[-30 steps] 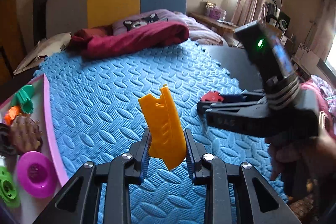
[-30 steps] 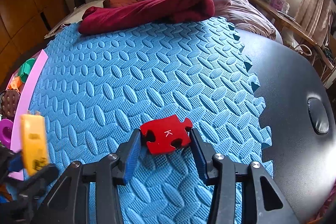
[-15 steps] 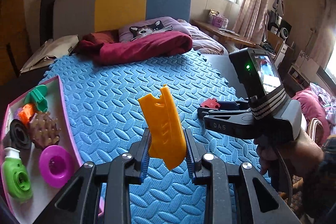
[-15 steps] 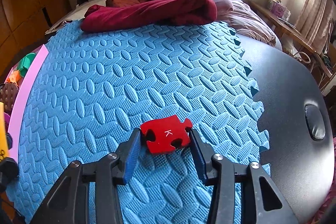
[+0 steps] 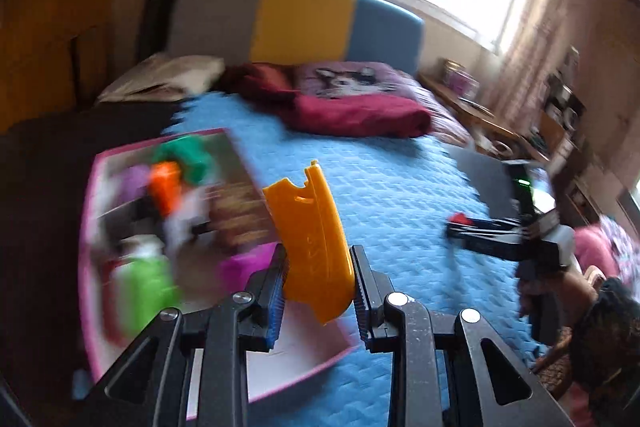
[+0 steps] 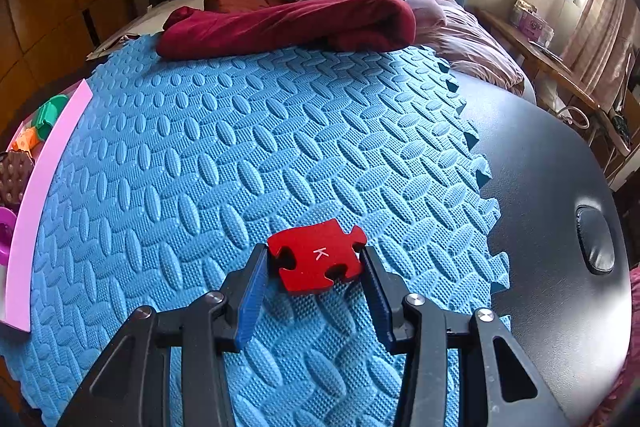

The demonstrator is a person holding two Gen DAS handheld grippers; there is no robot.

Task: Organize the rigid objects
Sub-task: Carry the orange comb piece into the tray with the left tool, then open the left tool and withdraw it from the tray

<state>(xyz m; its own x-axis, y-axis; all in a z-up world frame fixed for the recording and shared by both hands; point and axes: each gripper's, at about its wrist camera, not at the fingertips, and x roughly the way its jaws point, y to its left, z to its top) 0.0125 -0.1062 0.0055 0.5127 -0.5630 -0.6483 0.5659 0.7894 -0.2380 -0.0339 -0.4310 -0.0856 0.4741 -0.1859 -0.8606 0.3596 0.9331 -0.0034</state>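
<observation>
Left gripper [image 5: 318,287]: clamped on orange plastic piece [image 5: 308,239], above pink tray [image 5: 86,227] at mat's left edge.
Right gripper [image 6: 314,281]: pinching red puzzle piece [image 6: 316,261], on blue foam mat [image 6: 240,155], near its right edge.

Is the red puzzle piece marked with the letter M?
No, the red puzzle piece held in the right tool shows a white K on its face.

Glossy orange plastic piece [image 5: 310,243], embossed blue foam mat [image 6: 240,155], matt red puzzle tile [image 6: 316,261]
</observation>
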